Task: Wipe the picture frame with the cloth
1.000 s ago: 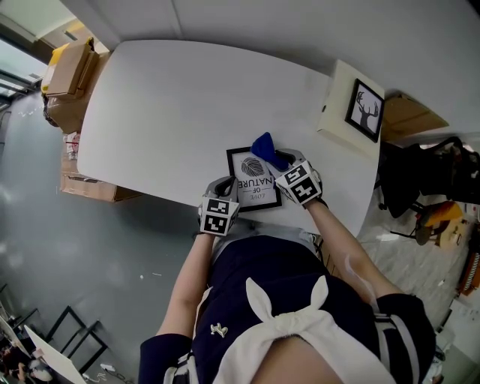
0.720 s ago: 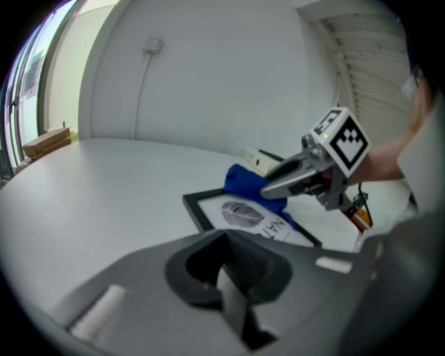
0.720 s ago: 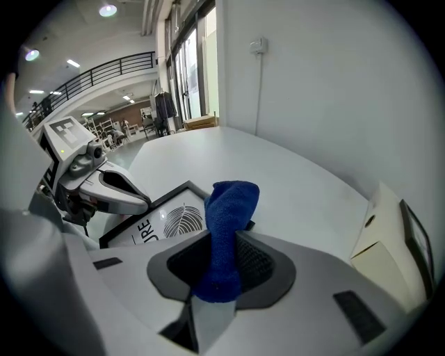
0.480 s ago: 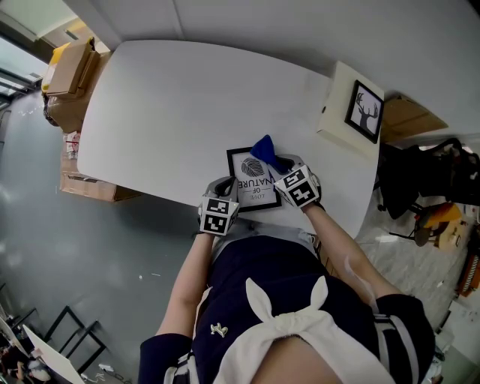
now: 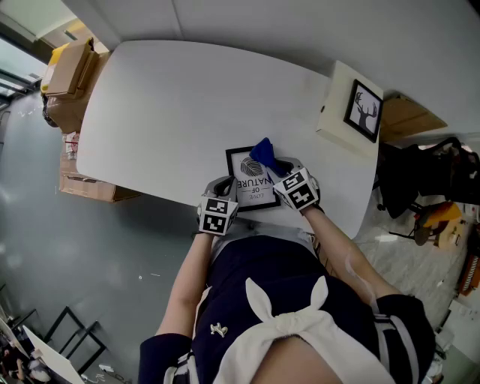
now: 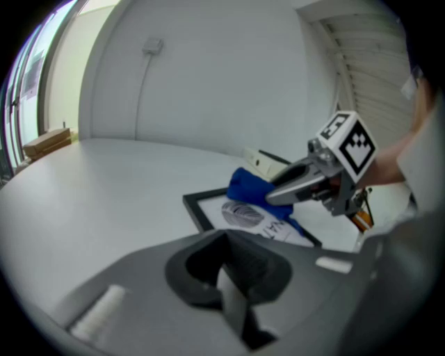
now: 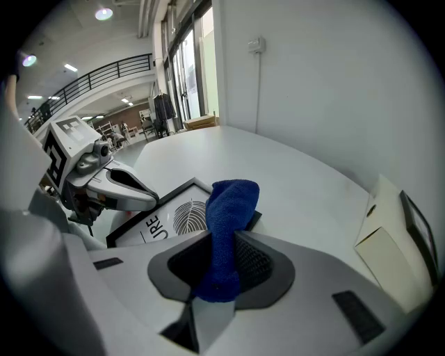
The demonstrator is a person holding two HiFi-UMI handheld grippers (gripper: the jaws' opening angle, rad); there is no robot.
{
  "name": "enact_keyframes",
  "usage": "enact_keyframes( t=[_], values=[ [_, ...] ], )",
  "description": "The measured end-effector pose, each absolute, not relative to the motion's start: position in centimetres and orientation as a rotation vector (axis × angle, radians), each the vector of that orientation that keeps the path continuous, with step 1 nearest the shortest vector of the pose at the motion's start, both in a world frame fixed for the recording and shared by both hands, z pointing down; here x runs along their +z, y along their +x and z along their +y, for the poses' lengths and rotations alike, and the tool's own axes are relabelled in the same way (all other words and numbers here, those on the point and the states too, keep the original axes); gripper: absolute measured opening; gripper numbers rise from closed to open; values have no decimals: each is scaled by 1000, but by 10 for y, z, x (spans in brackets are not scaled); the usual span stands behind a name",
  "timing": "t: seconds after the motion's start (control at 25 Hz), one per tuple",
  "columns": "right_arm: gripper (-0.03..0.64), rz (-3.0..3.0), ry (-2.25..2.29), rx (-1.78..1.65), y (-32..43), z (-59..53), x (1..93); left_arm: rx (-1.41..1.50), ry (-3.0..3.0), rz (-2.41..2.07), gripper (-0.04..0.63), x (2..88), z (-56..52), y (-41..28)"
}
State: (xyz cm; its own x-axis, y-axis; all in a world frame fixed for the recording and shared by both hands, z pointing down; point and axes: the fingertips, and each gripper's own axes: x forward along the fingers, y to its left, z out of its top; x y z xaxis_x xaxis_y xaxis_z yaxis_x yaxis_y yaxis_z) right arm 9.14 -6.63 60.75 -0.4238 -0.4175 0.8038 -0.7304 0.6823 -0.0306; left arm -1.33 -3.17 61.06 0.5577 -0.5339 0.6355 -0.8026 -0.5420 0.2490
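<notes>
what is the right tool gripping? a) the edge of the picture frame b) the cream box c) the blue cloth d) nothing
c: in the right gripper view the blue cloth is pinched between the jaws of the right tool, with its free end over the picture frame.

A white, round-cornered table (image 5: 187, 105) stands on a grey floor (image 5: 67, 262) beside a plain white wall (image 6: 208, 83), with cardboard boxes (image 5: 69, 71) stacked past its left end, a black chair (image 5: 427, 176) to the right, and tall windows (image 7: 198, 62) near a railed upper gallery (image 7: 97, 76) under ceiling lights (image 7: 104, 12).
</notes>
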Motion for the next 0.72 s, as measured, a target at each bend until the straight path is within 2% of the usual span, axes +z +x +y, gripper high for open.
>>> enact_keyframes(
  t=[0.72],
  values=[
    [92,-2098,812,437,81,-66,612,670,2271,-1091,3,611,-34,-14]
  ],
)
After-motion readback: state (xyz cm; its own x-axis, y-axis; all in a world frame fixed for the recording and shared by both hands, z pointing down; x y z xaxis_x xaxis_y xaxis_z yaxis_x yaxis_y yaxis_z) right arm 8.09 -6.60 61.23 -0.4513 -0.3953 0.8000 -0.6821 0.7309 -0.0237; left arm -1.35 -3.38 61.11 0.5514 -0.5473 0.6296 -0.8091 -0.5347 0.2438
